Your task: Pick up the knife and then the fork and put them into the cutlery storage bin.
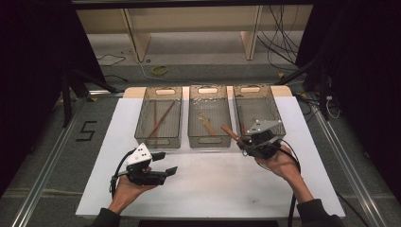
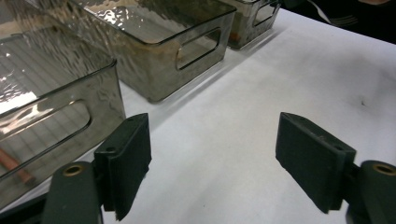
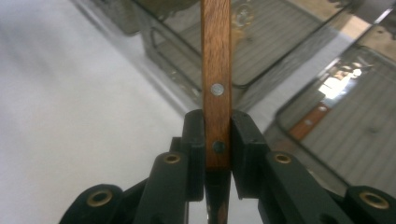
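1. On the white sheet (image 1: 213, 184) covering the table, three smoky transparent bins stand side by side along the far edge: left bin (image 1: 159, 119), middle bin (image 1: 209, 117), right bin (image 1: 259, 111).
2. Left bin holds long brown sticks (image 1: 160, 120), crossed, leaning lengthwise.
3. Middle bin holds a pale wooden utensil (image 1: 206, 124); its kind is too small to tell.
4. Right gripper (image 1: 247, 145) is held in the right hand (image 1: 279, 163), just at the near edge of the gap between middle and right bins.
5. Right gripper view: jaws are closed tight on a wooden handle (image 3: 216, 79) with metal rivets. The handle runs straight up between the pads (image 3: 195, 144), away from the camera.
6. High view: that handle (image 1: 231, 134) sticks out up-left from the jaws, over the near corner of the middle bin.
7. A second riveted brown handle (image 3: 306, 123) lies inside a bin seen at right in the right gripper view.
8. Left gripper (image 1: 170, 163) is held in the left hand (image 1: 127, 189), near the sheet's front left, in front of the left bin.
9. Left gripper view: jaws spread wide, nothing between them, bare sheet (image 2: 261, 84) beyond.
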The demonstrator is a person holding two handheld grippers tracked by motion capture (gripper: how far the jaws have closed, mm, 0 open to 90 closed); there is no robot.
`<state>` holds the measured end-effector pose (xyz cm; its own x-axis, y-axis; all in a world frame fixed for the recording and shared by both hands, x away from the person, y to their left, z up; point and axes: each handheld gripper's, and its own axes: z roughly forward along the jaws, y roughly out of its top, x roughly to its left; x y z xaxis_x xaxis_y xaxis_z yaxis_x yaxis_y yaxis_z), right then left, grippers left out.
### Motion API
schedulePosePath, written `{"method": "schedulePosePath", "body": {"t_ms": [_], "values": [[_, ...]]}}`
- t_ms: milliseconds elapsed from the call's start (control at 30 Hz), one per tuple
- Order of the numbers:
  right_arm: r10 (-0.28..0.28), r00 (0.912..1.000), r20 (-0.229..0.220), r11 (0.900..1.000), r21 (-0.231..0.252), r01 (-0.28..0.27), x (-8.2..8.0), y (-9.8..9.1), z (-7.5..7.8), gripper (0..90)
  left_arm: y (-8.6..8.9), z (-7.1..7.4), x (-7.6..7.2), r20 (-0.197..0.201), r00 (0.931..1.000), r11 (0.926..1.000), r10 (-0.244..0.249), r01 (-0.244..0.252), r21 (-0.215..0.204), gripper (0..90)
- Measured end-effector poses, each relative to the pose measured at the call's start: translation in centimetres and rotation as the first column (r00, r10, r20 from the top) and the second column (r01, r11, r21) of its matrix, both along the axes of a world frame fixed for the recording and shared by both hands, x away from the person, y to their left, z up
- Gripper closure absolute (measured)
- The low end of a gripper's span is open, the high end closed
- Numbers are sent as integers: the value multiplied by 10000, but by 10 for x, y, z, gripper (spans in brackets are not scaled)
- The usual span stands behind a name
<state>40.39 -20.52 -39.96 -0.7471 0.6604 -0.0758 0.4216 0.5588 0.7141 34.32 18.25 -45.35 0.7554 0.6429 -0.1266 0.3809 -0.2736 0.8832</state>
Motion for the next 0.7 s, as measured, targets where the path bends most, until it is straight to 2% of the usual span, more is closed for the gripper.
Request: {"method": "schedulePosePath", "body": {"t_ms": [133, 367, 700], "values": [[-341, 9994, 51, 9994, 38, 340, 10, -7, 5, 779, 2, -5, -1, -145, 9999, 9998, -86, 89, 178, 249], [-905, 9959, 37, 9958, 121, 905, 27, -17, 11, 779, 5, -7, -4, -150, 9998, 9999, -112, 114, 126, 242], [-1784, 9840, -10, 9838, 156, 1784, 57, -31, 18, 779, 5, -10, -9, -111, 9999, 9997, -69, 71, 218, 236]]}}
